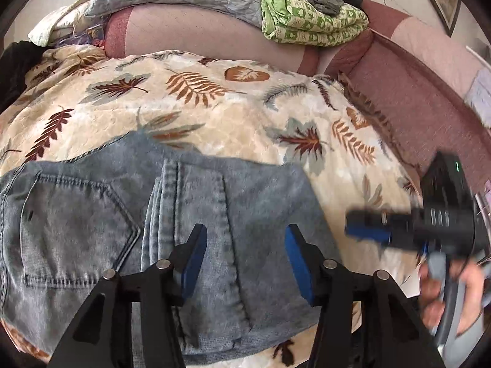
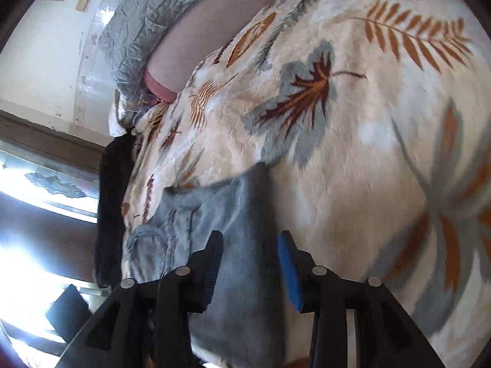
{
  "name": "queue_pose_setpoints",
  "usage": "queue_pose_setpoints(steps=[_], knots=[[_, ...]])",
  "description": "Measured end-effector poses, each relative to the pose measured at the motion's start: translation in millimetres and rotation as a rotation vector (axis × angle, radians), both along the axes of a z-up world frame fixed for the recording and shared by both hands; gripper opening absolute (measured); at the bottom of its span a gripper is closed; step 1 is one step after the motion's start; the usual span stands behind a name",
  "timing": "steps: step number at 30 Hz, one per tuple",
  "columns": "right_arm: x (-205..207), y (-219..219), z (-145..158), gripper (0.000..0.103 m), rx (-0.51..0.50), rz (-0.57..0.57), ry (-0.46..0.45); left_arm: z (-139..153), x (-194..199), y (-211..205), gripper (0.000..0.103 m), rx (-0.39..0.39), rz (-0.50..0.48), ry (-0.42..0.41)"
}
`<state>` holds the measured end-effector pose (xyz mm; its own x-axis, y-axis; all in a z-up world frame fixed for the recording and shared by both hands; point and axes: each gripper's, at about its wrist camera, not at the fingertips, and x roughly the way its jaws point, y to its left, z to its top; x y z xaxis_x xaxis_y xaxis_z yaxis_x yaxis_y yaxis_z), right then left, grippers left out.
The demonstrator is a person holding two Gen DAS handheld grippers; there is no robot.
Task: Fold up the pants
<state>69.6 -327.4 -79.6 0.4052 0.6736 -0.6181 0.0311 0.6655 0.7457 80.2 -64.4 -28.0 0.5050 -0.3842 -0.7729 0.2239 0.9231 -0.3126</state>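
- The folded pants are lying on the bed's leaf-print blanket, directly under and ahead of the left gripper, long axis running across its jaws.
- Both jaws are standing open, gripping nothing; the right gripper is hovering over the pants' edge.

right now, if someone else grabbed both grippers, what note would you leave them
Left gripper: open, above the jeans, nothing between its pads.
Right gripper: open, nothing gripped, over the right edge of the jeans; in the left wrist view it is off to the right over the blanket.
Jeans: folded into a compact stack on the leaf-print blanket on the bed, back pocket facing up, a folded leg layer lying across the right part.
Done: the jeans look folded down and released.
Left: probably only a check that the edges line up and a smoothing pass; the near edge is hidden behind the grippers.
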Motion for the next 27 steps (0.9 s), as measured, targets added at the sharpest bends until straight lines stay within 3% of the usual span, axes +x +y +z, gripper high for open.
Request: queue_pose_setpoints(steps=[2,6,12,14,16,17,19,22,24,26,27], knots=[[-28.6,1.4,-8.9,0.05,0.021,0.022,0.022,4.5,26.5,-9.9,0.054,-0.049,-0.036,0.055],[-53.2,19.5,-27.6,0.05,0.016,0.054,0.046,-0.5,67.5,-60.3,0.054,-0.011,-0.147,0.133],[-58.5,28.2,-28.7,0.049,-0.024,0.036,0.014,-30.8,111.9,-112.3,0.054,0.185,-0.132,0.231],[-59.8,32.0,-27.1,0.032,-0.072,0.041,0.011,-41.0,114.1,-126.1,0.052,0.29,-0.138,0.225],[-61.7,36.6,-26.5,0.019,-0.117,0.054,-0.003,-49.9,115.7,-134.1,0.046,0.333,-0.141,0.243],[-63.3,38.4,-25.0,0.017,-0.134,0.06,-0.014,-50.8,116.9,-137.1,0.044,0.352,-0.146,0.232],[-69.3,41.7,-18.0,0.013,-0.174,0.068,-0.044,-48.9,118.4,-144.0,0.026,0.371,-0.168,0.219],[-80.0,54.1,-9.0,0.012,-0.277,0.086,-0.085,-47.2,124.8,-145.9,0.011,0.436,-0.144,0.165],[-83.1,58.7,-15.2,0.012,-0.296,0.083,-0.09,-59.4,129.9,-137.1,0.011,0.409,-0.13,0.195],[-84.3,50.1,-16.4,0.017,-0.229,0.054,-0.078,-49.8,124.4,-126.6,0.013,0.352,-0.135,0.157],[-86.0,44.6,-16.0,0.021,-0.199,0.048,-0.064,-41.7,120.3,-119.9,0.02,0.329,-0.126,0.142]])
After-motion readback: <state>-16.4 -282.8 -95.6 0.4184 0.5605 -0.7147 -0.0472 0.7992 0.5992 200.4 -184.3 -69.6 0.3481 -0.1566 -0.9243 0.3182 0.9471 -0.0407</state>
